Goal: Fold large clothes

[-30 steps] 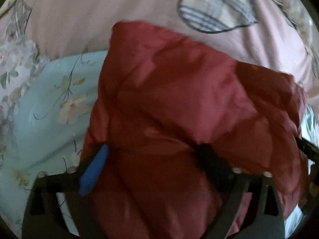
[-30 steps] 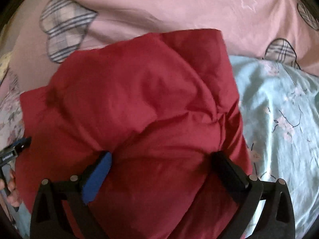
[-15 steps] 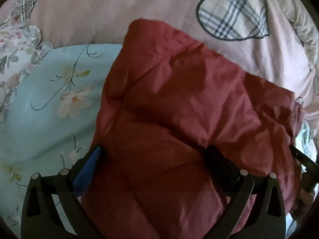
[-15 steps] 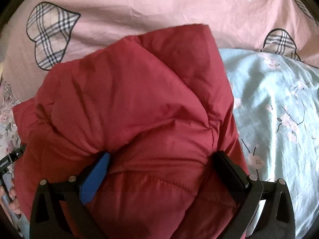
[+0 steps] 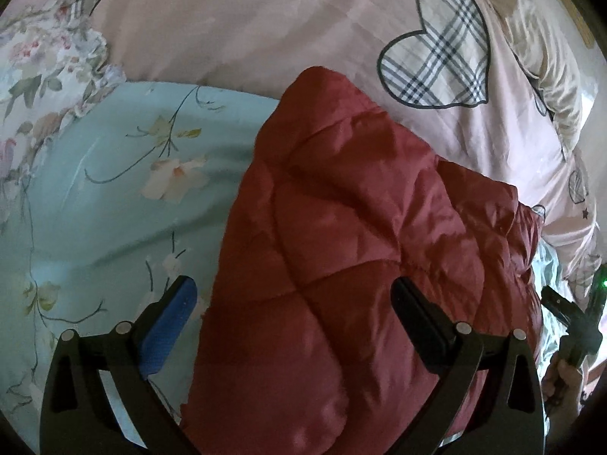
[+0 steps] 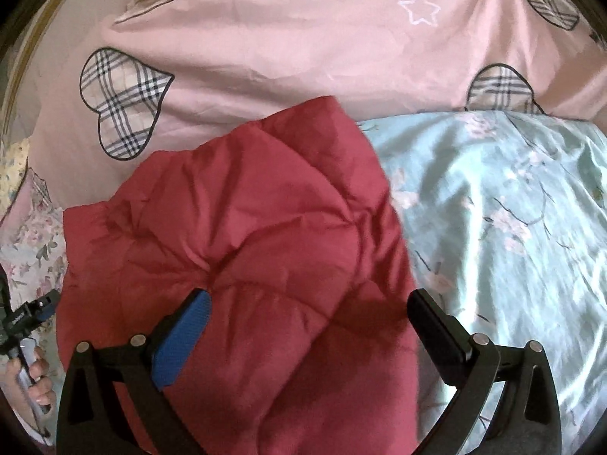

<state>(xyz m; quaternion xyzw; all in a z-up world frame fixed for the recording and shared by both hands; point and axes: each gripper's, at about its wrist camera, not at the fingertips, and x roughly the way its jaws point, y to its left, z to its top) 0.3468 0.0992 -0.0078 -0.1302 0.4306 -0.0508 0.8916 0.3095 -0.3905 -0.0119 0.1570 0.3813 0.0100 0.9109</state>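
On the bed, I see a puffy red jacket (image 5: 360, 265) lying folded in a thick pile. It sits on a light blue sheet with flowers (image 5: 114, 197). Its far edge lies just over the edge of a pink blanket with checked hearts (image 5: 265, 19). In the right wrist view the red jacket (image 6: 246, 246) has blue sheet (image 6: 512, 227) open on its right side, so there is free room there. In the left wrist view there is free blue sheet on the left side of the jacket too. The far part of the bed is all pink blanket (image 6: 303, 38).

My left hand-held gripper (image 5: 292, 318) is spread wide. Its blue finger (image 5: 170, 322) is over the blue sheet, just beside the jacket's left edge. Its black finger (image 5: 421, 322) is over the red cloth. It is not pinching anything. I cannot tell if it touches the jacket.

My right hand-held gripper (image 6: 309, 330) is spread wide as well. Its blue finger (image 6: 182, 337) is over the red cloth, and its black finger (image 6: 440, 337) is at the jacket's right edge. It holds nothing.

At the left edge of the right wrist view I see a hand (image 6: 30, 375) holding the other gripper's handle. At the right edge of the left wrist view I see the other hand (image 5: 561, 379) too.
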